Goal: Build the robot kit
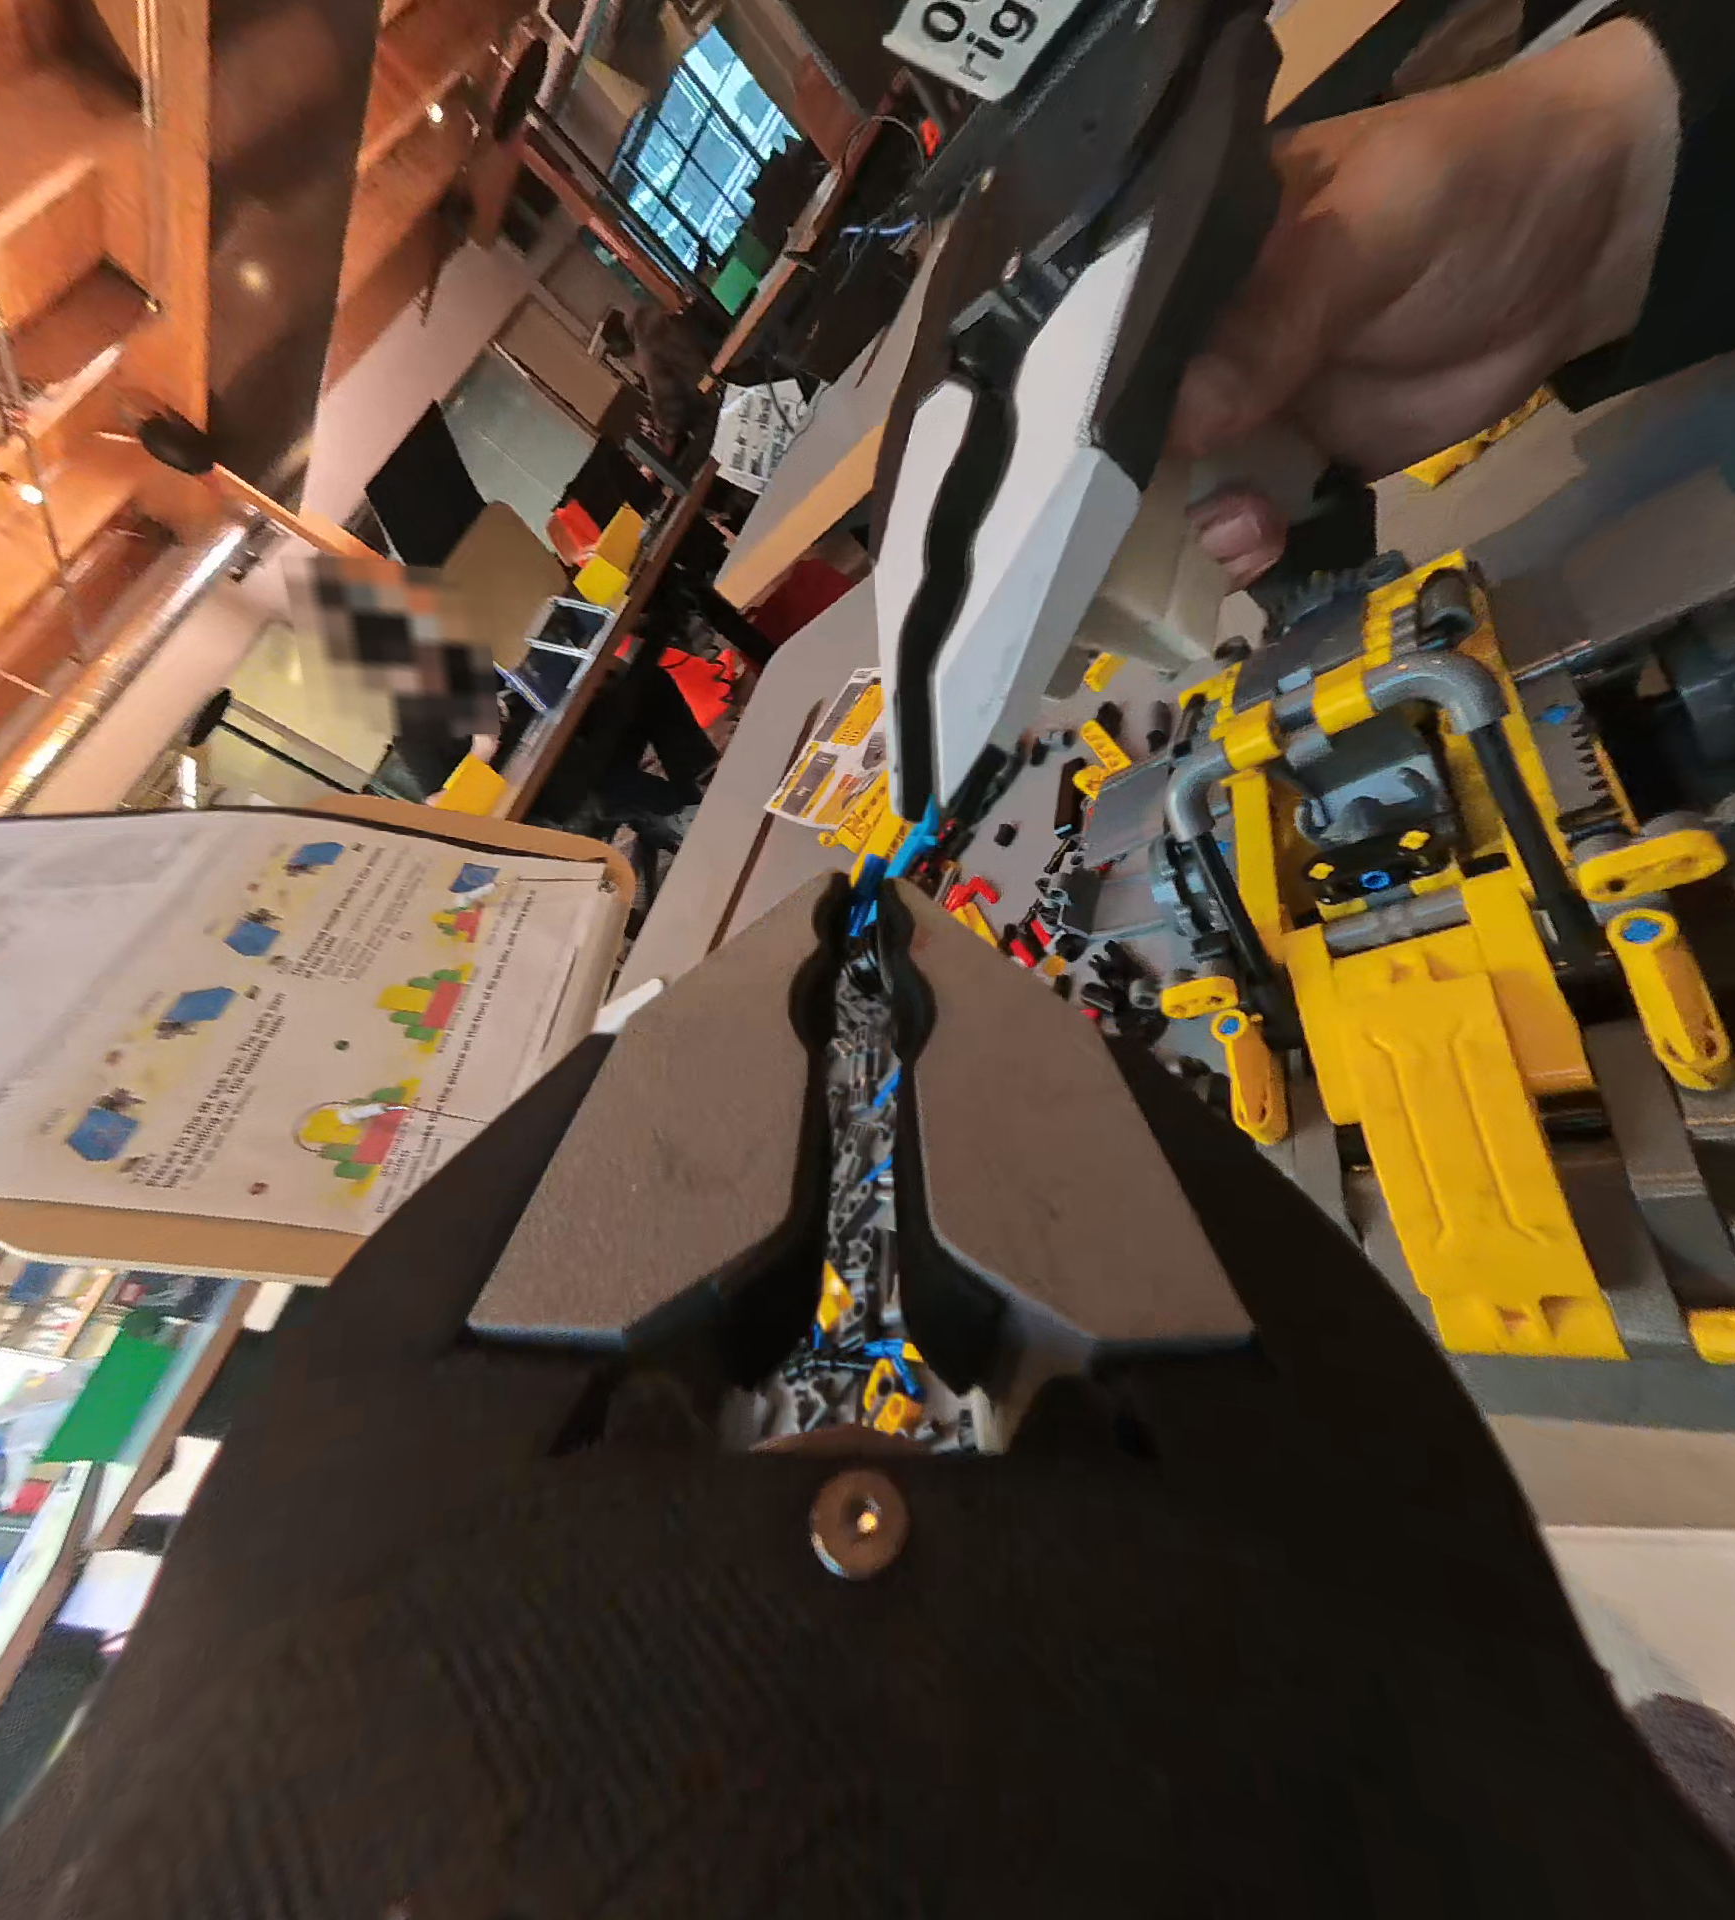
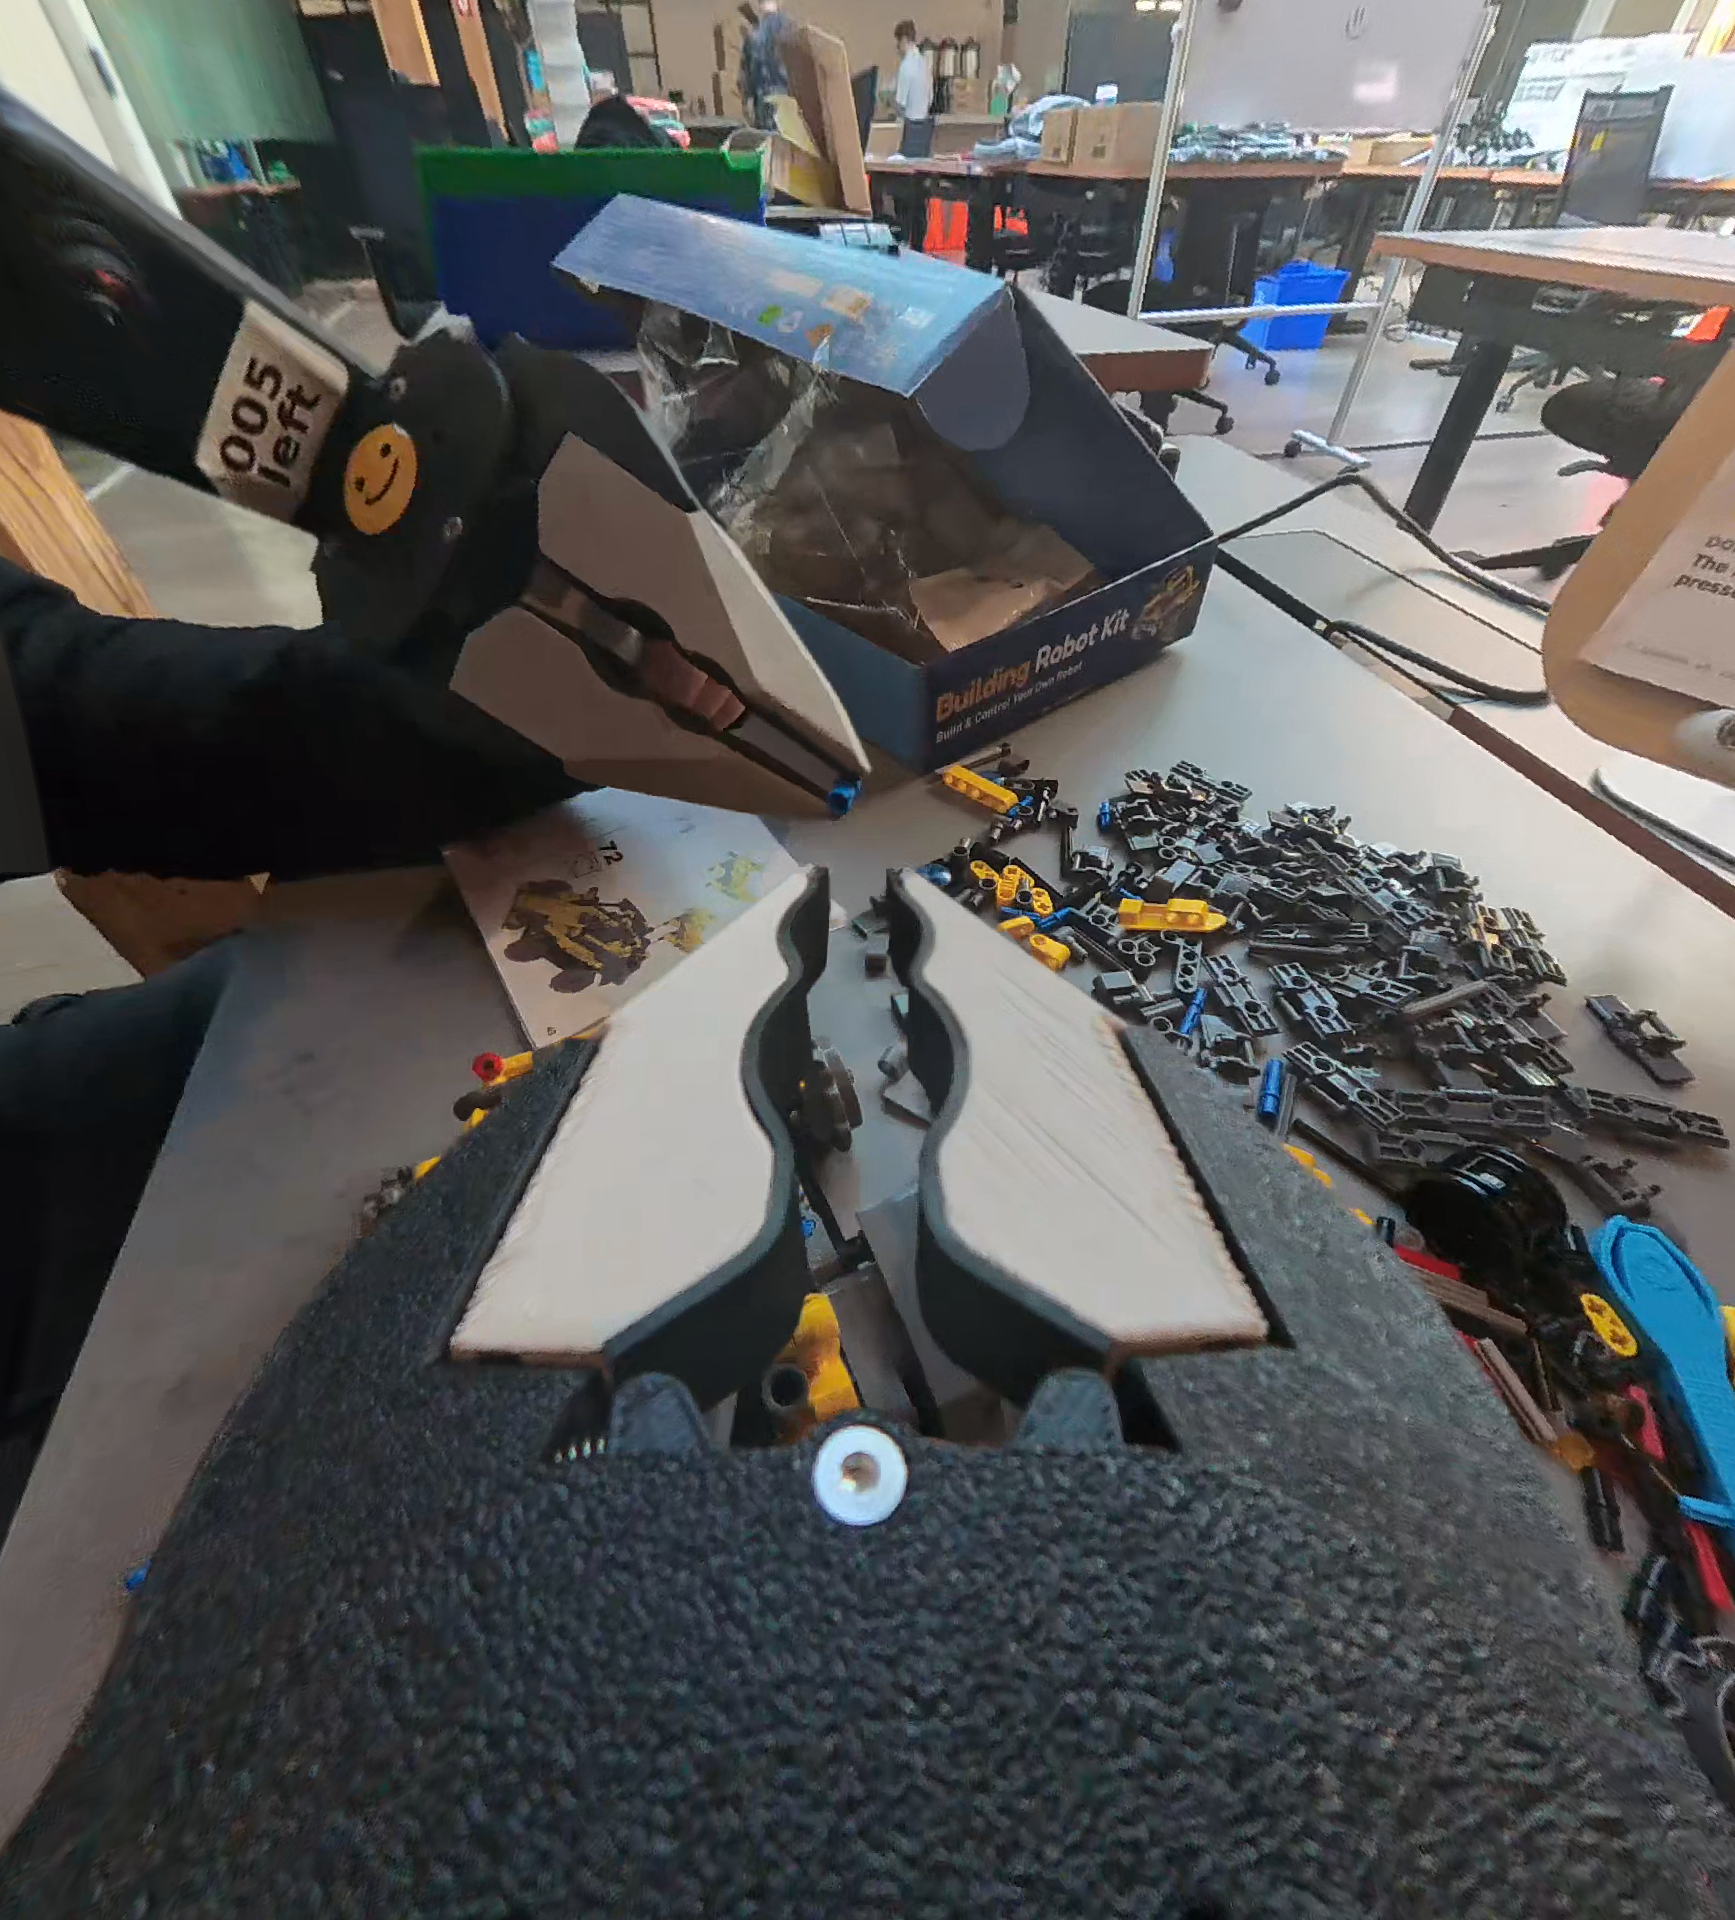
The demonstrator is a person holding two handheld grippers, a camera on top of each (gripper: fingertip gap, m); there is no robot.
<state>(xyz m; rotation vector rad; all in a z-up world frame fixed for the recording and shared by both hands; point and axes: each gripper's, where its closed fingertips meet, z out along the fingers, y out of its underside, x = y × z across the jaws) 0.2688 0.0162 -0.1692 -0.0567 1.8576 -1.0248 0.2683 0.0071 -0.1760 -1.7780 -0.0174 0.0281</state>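
Left claw [image 2: 842, 795] clamped on a small blue peg [image 2: 844, 796] at its tips, just up-left of the right claw [image 2: 858, 888], parted and empty above the bench [image 2: 1310, 717], loose parts [image 2: 1362, 935] to its right.

The left gripper [image 2: 837, 795] is held closed at its tips. The right gripper [image 2: 858, 894] is held slightly parted, gripping nothing.
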